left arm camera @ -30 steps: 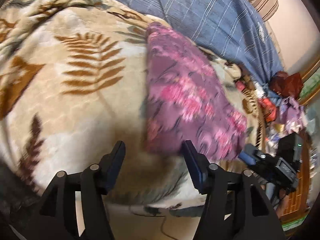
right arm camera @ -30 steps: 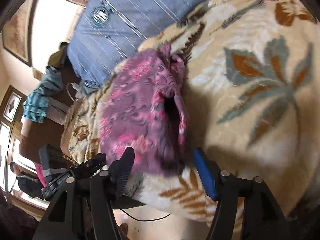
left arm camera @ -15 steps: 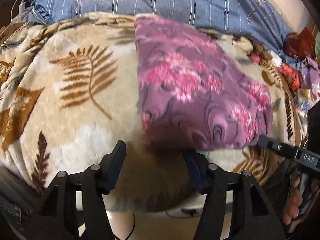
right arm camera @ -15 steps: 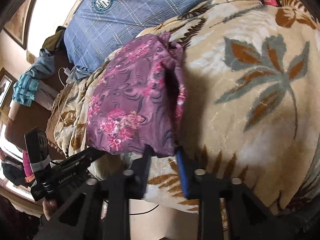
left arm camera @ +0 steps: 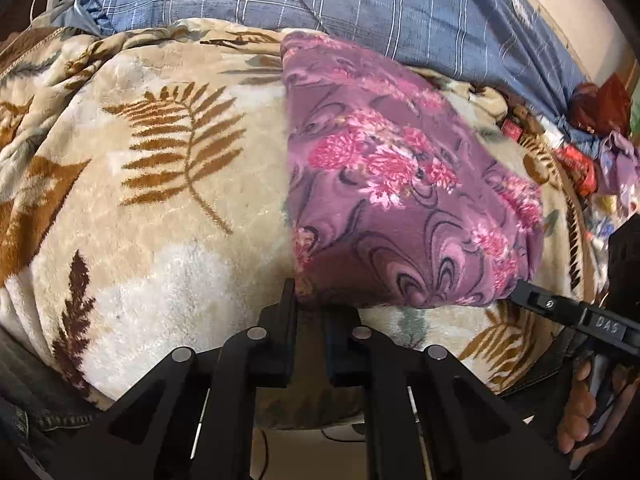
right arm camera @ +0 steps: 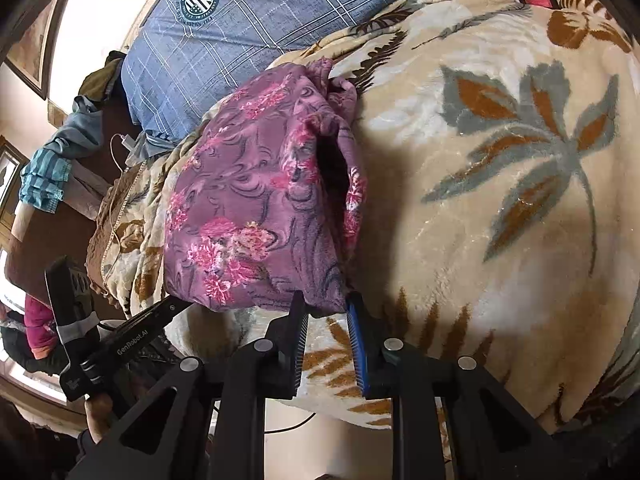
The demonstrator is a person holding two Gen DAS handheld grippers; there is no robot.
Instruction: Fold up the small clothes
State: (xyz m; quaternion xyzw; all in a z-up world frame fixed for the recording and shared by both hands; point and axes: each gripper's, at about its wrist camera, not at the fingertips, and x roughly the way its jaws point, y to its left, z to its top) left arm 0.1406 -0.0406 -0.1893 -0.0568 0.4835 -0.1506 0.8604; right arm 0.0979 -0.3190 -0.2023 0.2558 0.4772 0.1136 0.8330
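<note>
The soft purple floral garment (left arm camera: 400, 200) is lying on the beige leaf-print fleece blanket (left arm camera: 160, 208). The left gripper (left arm camera: 310, 300), jaws just closing, and right gripper (right arm camera: 326, 308) are pinching its near corners; the limp, light cloth will likely drape.

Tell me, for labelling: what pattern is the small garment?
Purple with pink flowers and dark swirls; left wrist view shows it best.

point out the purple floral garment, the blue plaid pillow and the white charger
purple floral garment (left arm camera: 400, 200), left wrist view, middle of fabric
blue plaid pillow (right arm camera: 280, 12), right wrist view, its face
white charger (right arm camera: 129, 143), right wrist view, plug body
</note>
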